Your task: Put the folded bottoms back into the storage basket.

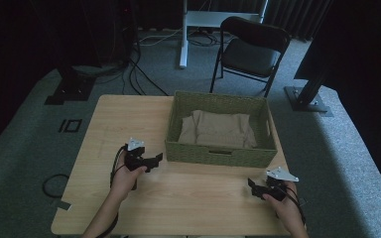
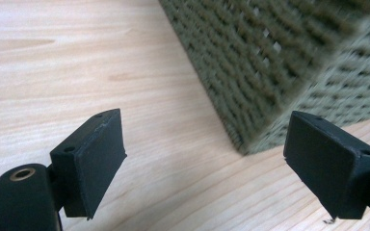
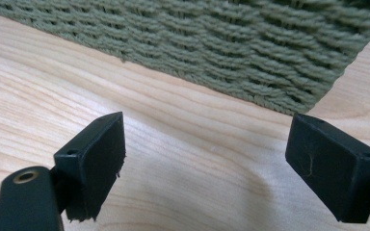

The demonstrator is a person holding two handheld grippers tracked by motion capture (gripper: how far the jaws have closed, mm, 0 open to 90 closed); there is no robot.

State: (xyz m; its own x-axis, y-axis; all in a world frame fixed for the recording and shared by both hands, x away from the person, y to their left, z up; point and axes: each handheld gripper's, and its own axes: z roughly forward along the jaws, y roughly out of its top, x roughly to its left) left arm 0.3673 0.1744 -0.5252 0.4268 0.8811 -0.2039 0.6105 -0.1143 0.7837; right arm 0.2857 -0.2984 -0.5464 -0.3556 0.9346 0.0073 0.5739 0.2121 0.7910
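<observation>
Our jaws stand wide apart and hold nothing. The left gripper (image 1: 155, 159) waits by the basket's (image 1: 218, 154) front-left corner, the right gripper (image 1: 253, 184) near its front-right corner, ready for the cloth (image 1: 217, 129) inside.

place: looks like a lab or recording studio
clues: black curtains (image 1: 39, 29), floor cables (image 1: 139, 74), stand bases (image 1: 307, 99), folding chair (image 1: 250, 49), grey carpet (image 1: 347, 148)
</observation>
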